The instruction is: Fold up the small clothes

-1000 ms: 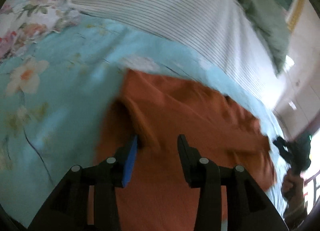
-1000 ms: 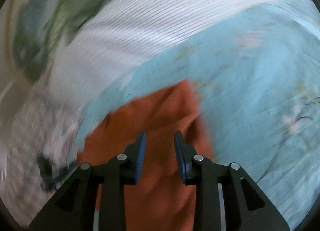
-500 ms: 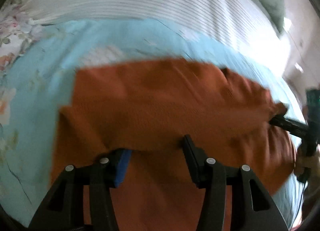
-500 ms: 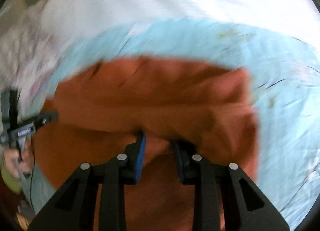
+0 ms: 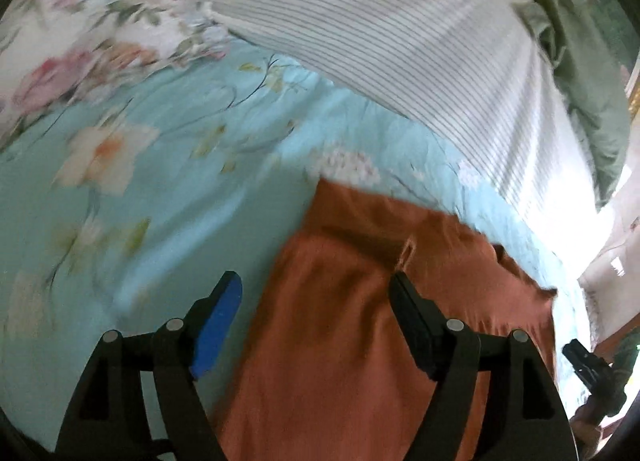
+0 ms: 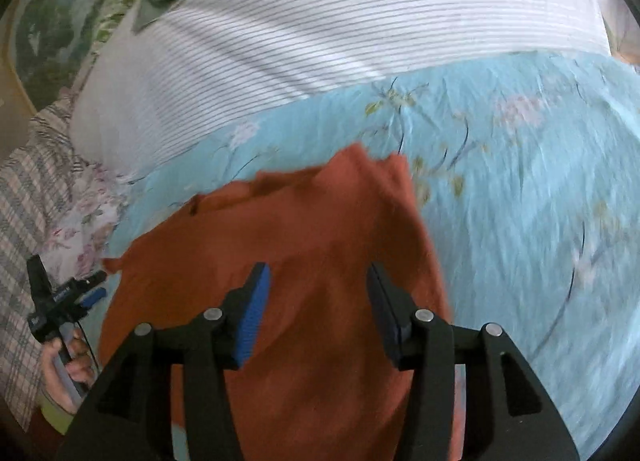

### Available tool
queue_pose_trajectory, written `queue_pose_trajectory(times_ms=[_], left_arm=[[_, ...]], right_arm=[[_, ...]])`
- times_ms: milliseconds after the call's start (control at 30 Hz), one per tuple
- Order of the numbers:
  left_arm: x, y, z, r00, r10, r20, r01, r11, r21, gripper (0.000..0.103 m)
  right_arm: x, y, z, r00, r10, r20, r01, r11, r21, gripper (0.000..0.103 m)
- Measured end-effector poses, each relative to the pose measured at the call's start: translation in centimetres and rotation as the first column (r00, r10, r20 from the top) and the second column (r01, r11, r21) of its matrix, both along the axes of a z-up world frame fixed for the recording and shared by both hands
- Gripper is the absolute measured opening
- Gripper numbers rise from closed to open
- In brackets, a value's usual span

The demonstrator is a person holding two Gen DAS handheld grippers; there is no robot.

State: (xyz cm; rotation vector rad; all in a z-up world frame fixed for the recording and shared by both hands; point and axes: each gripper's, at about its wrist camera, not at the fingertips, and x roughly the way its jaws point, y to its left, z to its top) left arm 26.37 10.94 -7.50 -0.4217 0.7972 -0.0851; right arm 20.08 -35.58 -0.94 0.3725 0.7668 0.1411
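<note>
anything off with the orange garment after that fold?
The orange garment lies askew on the blue floral sheet: its far edge is rumpled, with a corner sticking up. Both the left gripper and right gripper are open, clear of it.

I see the garment [image 5: 360,321] as matt orange cloth, softly creased. Sheet [image 5: 160,221]: smooth, faintly shiny blue floral cloth. Striped cover [image 6: 340,21]: ribbed white fabric. Left gripper [image 5: 316,293]: matt black plastic, blue rubbery pad [image 5: 216,325], metal pins.
</note>
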Motion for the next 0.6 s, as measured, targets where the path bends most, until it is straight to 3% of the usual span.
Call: queue_pose_trajectory(times_ms=[167,367,467,600], left_arm=[[-7.0,0.4,-1.0,1.0,0.001,-0.023,-0.003,0.998,-0.064,0.076],[-13.4,-1.3,-2.2,0.996,-0.069,-0.06,0.064,0.994,-0.093,0.076],[-15.0,-2.1,-3.2,0.992,-0.098,-0.083,0.083,0.983,-0.163,0.077],[-15.5,-3.3,-4.2,0.989,-0.114,-0.097,0.093,0.976,-0.195,0.078]], right_arm=[[-3.4,2.5,-1.1,0.999,0.035,-0.018,-0.034,0.998,0.054,0.052],[-6.4,4.3,-2.5,0.997,0.056,-0.047,-0.052,0.994,0.096,0.059],[-7.3,4.9,-2.9,0.996,0.067,-0.062,-0.061,0.993,0.104,0.06],[-8.3,5.4,-3.3,0.994,0.08,-0.081,-0.07,0.991,0.114,0.061]])
